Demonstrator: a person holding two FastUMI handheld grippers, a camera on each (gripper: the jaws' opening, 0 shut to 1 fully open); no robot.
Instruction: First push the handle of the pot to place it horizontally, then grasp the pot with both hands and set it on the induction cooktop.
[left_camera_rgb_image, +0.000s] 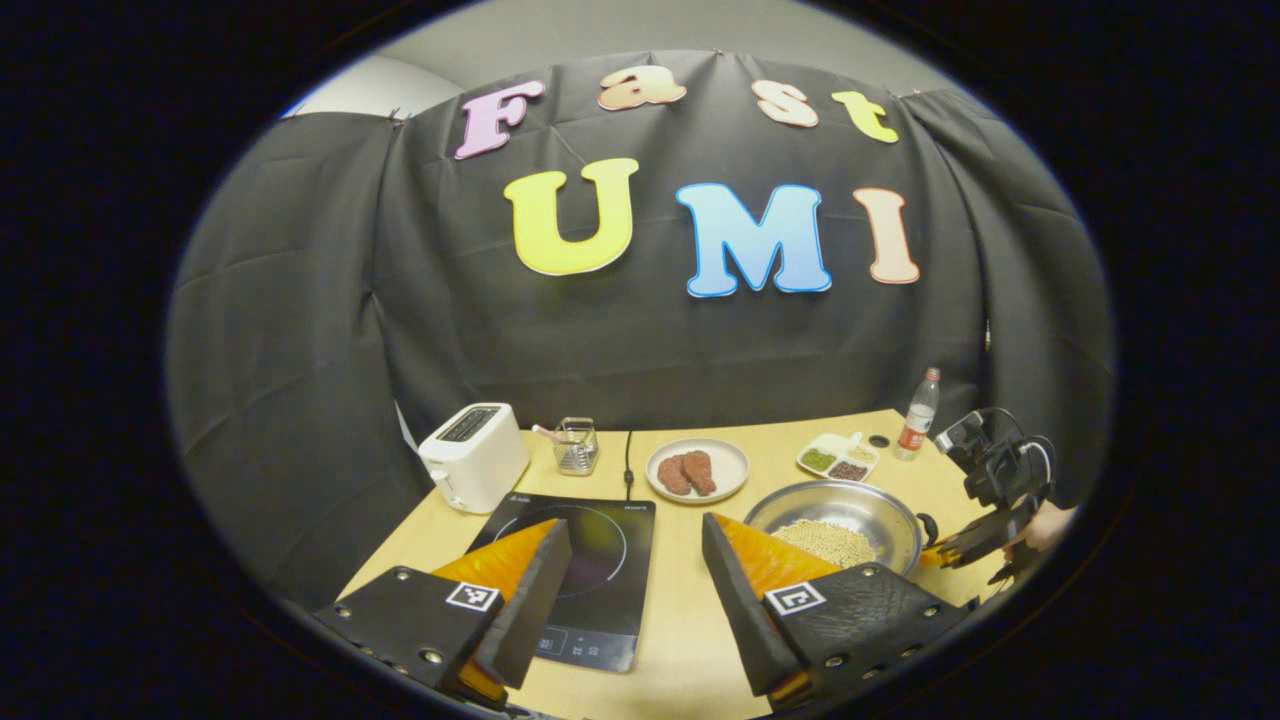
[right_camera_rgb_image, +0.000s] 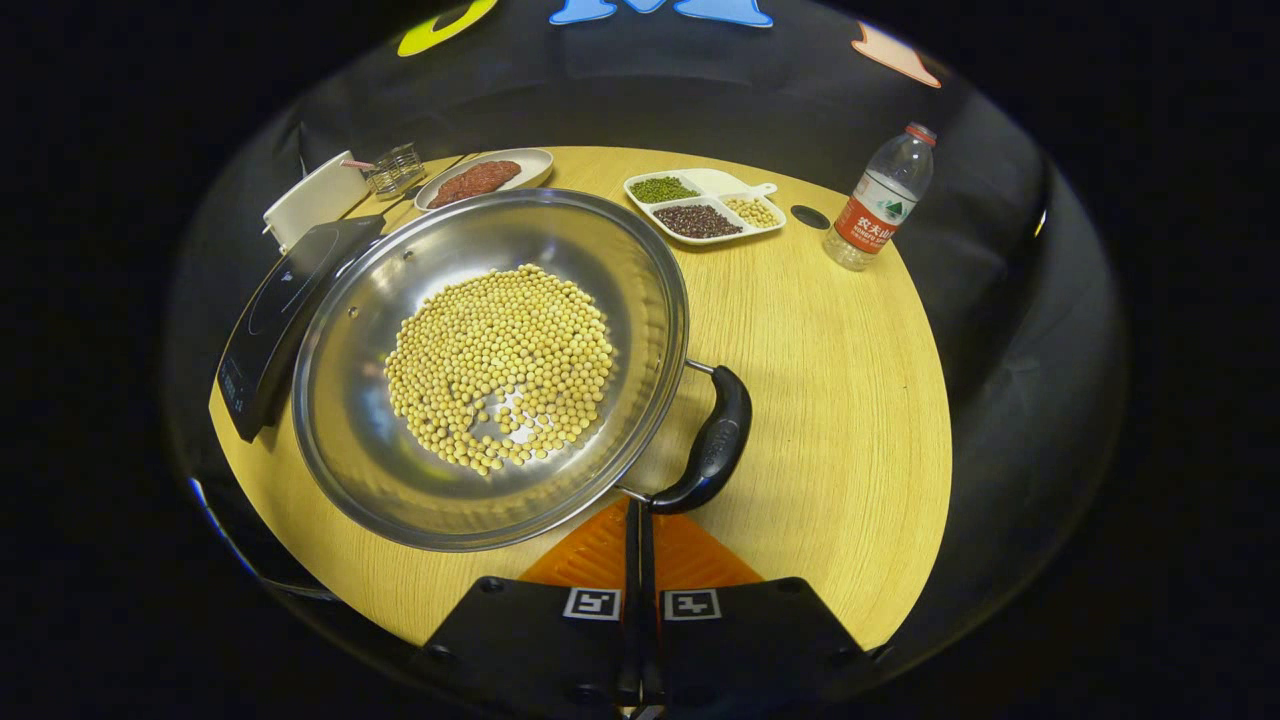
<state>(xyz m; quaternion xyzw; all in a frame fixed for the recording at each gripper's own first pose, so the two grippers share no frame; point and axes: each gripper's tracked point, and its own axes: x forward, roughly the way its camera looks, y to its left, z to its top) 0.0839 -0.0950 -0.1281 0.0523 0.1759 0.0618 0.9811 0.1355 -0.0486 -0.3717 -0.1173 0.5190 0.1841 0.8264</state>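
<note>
Right gripper (right_camera_rgb_image: 640, 520), fingers pressed together holding nothing, tips at the pot handle (right_camera_rgb_image: 715, 440). Pot (right_camera_rgb_image: 490, 365) sits at its 11 o'clock, rim overlapping the cooktop (right_camera_rgb_image: 275, 310); bare table (right_camera_rgb_image: 840, 400) at 2. Left gripper (left_camera_rgb_image: 630, 560) gapes wide and empty above the cooktop's edge.

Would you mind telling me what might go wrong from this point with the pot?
1. The right claw, closed, sits at the handle; pushing hard may slide the pot and scatter the soybeans.
2. The pot already overlaps the induction cooktop edge and could knock it.
</note>
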